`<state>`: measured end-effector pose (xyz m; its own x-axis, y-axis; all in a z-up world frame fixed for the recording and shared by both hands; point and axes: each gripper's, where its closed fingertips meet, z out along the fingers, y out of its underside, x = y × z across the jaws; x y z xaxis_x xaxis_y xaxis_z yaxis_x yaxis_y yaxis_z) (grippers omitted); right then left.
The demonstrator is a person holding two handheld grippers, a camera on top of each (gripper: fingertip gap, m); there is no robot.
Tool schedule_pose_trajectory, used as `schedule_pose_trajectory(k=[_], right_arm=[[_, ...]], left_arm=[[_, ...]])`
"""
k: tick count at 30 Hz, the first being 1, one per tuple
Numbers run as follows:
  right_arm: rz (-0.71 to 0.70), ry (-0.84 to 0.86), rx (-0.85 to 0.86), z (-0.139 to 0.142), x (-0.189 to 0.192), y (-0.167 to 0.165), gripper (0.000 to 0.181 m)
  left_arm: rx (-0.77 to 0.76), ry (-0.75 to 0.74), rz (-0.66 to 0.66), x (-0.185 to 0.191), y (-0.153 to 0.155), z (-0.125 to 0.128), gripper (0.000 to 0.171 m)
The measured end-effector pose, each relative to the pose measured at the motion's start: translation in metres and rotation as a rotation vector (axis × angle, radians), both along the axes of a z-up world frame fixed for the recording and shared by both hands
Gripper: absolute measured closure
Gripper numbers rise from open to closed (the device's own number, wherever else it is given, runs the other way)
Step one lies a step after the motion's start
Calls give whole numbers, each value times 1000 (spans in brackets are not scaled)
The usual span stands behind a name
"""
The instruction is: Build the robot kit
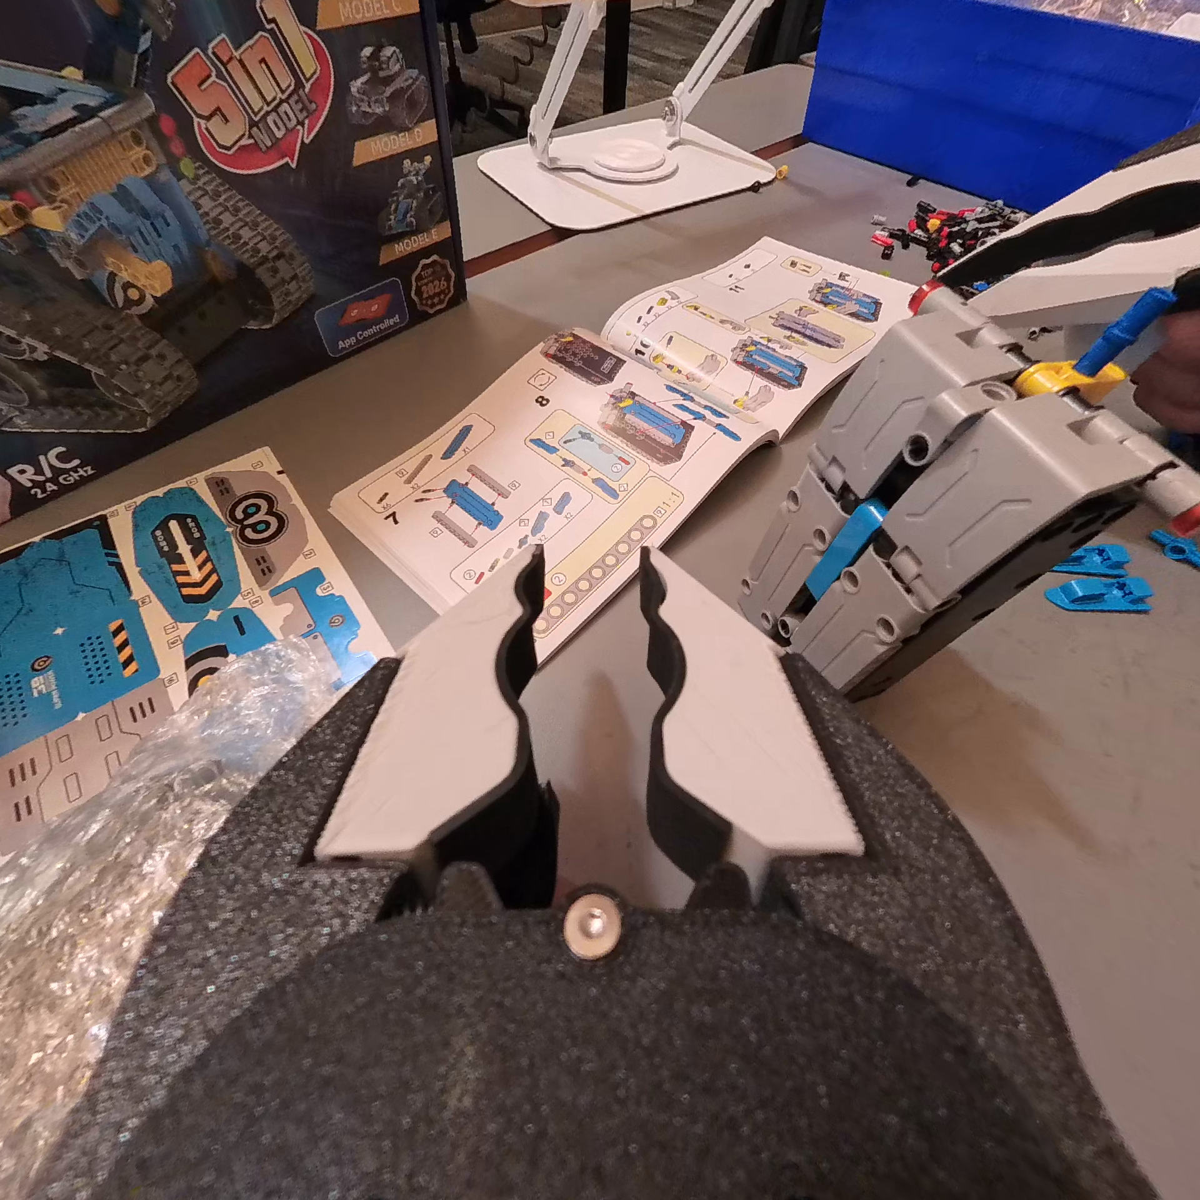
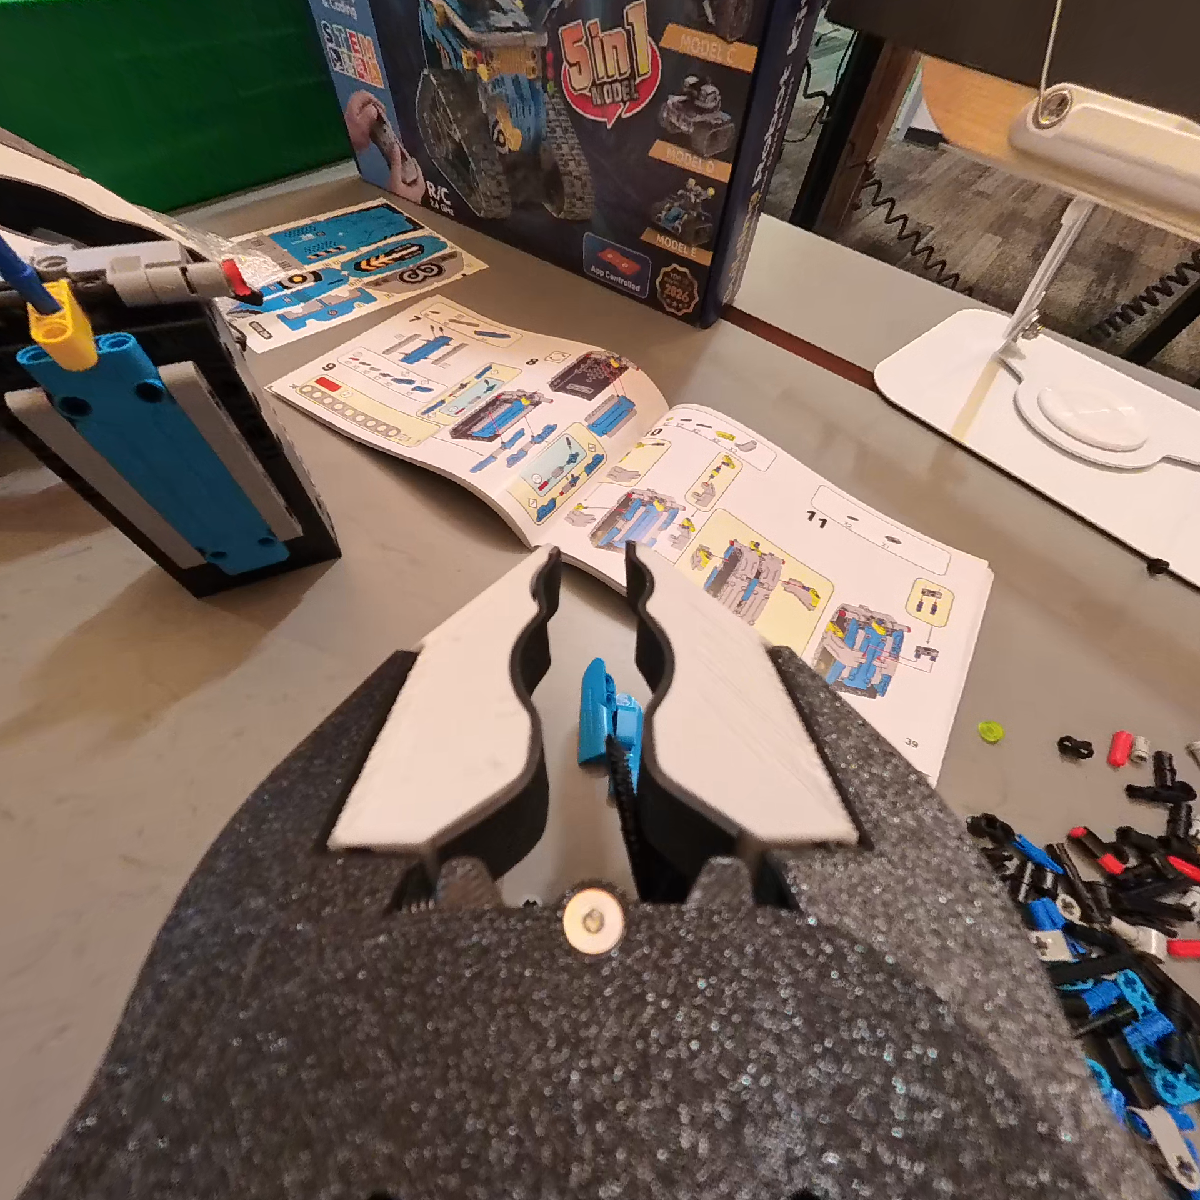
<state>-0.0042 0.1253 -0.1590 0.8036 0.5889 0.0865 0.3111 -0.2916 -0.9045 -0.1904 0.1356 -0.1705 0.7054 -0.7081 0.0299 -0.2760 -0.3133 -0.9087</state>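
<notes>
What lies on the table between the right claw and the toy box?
The open instruction booklet, lying flat on the grey table between the right claw and the upright toy box; the right wrist view shows it.

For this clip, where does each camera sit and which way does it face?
Left wrist view: on the left gripper, looking along its open fingers down at the booklet; the brick assembly stands to its right.
Right wrist view: on the right gripper, facing the same booklet, with a blue piece between its open fingers and the assembly at left.
Shared: booklet, assembly, sticker sheet, toy box.
</notes>
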Motion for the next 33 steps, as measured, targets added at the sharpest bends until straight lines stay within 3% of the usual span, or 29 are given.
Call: schedule_pose_trajectory(k=[15, 20, 22, 24, 33], right_arm=[[-31, -8, 6, 2, 8, 4, 161], [-49, 56, -51, 34, 33, 6, 160], [-20, -33, -126, 28, 39, -2, 157], [-62, -109, -81, 25, 50, 0, 157], [-37, -97, -198, -16, 40, -3, 157]], left_arm=[[3, 4, -5, 1, -1, 0, 143], [3, 1, -10, 1, -1, 0, 143], [7, 6, -10, 1, -2, 0, 143], [8, 9, -10, 2, -2, 0, 143], [18, 16, -13, 2, -3, 0, 143]])
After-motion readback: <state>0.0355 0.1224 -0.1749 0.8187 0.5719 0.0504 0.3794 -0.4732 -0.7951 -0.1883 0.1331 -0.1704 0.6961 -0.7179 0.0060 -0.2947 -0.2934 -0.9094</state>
